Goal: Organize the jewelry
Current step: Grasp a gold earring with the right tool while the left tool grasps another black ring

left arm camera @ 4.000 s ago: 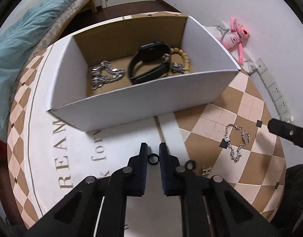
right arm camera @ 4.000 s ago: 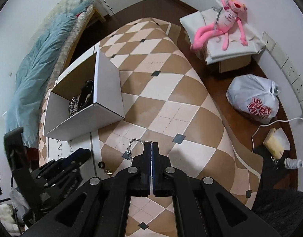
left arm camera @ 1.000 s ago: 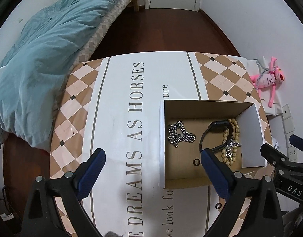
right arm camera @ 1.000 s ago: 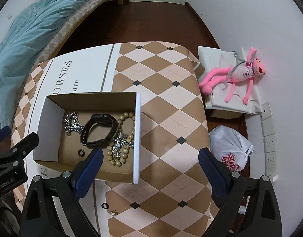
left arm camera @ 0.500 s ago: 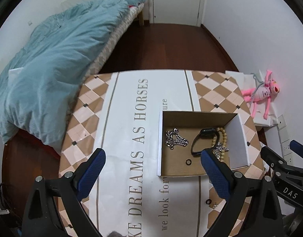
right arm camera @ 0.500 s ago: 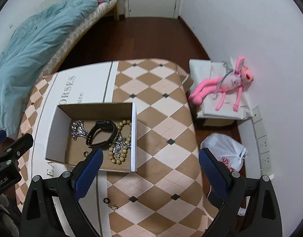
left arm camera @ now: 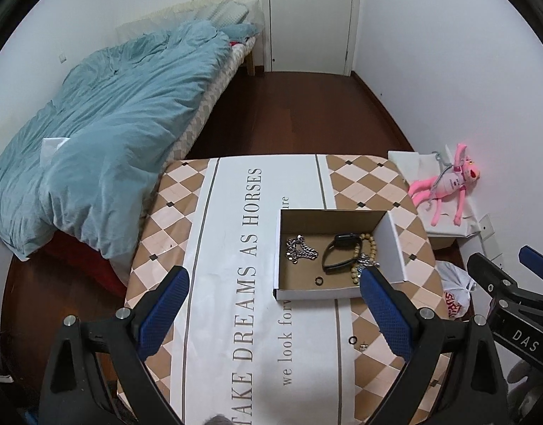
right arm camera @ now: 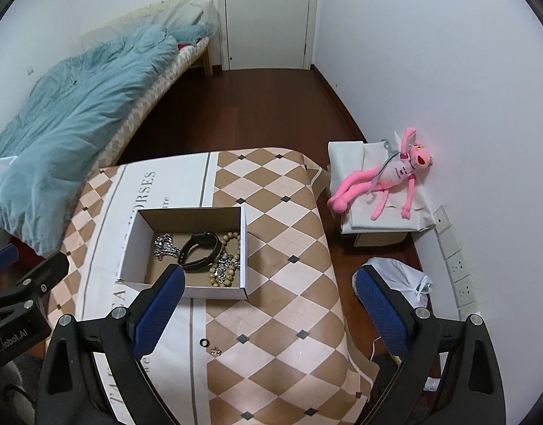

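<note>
A white cardboard box [left arm camera: 395, 248] [right arm camera: 243, 244] sits on the checkered table. Inside lie a silver chain [left arm camera: 300, 249] [right arm camera: 167, 244], a black watch [left arm camera: 337, 251] [right arm camera: 199, 246], a wooden bead bracelet [left arm camera: 367, 248] [right arm camera: 229, 262], a silver bracelet [right arm camera: 225, 261] and a small black ring [left arm camera: 319, 281]. On the table in front of the box lie another black ring [left arm camera: 353, 339] [right arm camera: 203, 343] and a small metal earring [left arm camera: 363, 346] [right arm camera: 214, 350]. My left gripper [left arm camera: 273, 304] and right gripper [right arm camera: 269, 304] are both wide open, high above the table, holding nothing.
A bed with a blue duvet [left arm camera: 105, 134] stands left of the table. A pink plush toy [right arm camera: 388, 177] lies on a white box by the right wall. A white plastic bag [right arm camera: 399, 279] sits on the floor. A shut door [left arm camera: 310, 17] is at the back.
Both grippers have risen and pulled back from the table, so the box looks smaller. Four seconds ago both were shut low over the table; now they are open, and the silver bracelet and a ring lie in the box.
</note>
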{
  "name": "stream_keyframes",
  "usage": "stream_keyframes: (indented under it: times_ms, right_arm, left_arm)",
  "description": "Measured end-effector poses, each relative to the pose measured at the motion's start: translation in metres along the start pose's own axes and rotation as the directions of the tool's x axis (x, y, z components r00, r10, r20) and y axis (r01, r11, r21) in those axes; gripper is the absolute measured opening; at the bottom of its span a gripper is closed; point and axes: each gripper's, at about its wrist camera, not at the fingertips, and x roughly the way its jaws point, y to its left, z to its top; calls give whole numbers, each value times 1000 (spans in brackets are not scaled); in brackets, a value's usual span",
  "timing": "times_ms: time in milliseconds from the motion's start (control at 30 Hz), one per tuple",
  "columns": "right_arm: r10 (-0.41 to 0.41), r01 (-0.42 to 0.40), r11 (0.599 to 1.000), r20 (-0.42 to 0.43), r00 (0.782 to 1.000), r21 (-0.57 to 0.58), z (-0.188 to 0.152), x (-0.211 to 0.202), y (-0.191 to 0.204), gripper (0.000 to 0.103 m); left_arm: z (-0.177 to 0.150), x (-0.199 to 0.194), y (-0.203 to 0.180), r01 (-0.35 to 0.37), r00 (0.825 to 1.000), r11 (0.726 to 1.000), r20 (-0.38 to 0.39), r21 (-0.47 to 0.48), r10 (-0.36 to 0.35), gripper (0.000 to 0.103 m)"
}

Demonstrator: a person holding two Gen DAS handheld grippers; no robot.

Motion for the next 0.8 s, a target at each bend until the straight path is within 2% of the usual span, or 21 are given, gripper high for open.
stream_keyframes:
  times_ms: [100,233,400,500,567,633,800]
  right_arm:
    - [13,-13,1000,10,1000,13,-5,-11,-2,99]
    - [29,-29,999,-14,999,22,-16,-7,-4,99]
    - [54,-53,998,-97,994,16,-51,32,1,99]
    - [82,-81,997,-150,985,13,-80,67,6,98]
    - [109,-108,994,-180,978,15,-95,87,9,95]
    - [145,-145,989,-211,967,14,-113,107,14,75]
    - [162,-169,986,-206,965,-15,-137,130,31,73]
  left_arm:
    - [-4,-9,0,1,1000,1000,13,-10,-1,98]
    - [-13,-3,1,-42,999,999,16,-6,42,98]
    - [-39,29,6,-66,997,998,-30,-9,66,98]
    - [-61,56,9,-88,993,996,-83,1,88,98]
    - [-77,76,11,-96,987,995,-127,15,97,98]
    - [-89,90,13,-94,983,995,-153,27,97,98]
    - [-112,117,16,-96,973,994,-209,43,103,98]
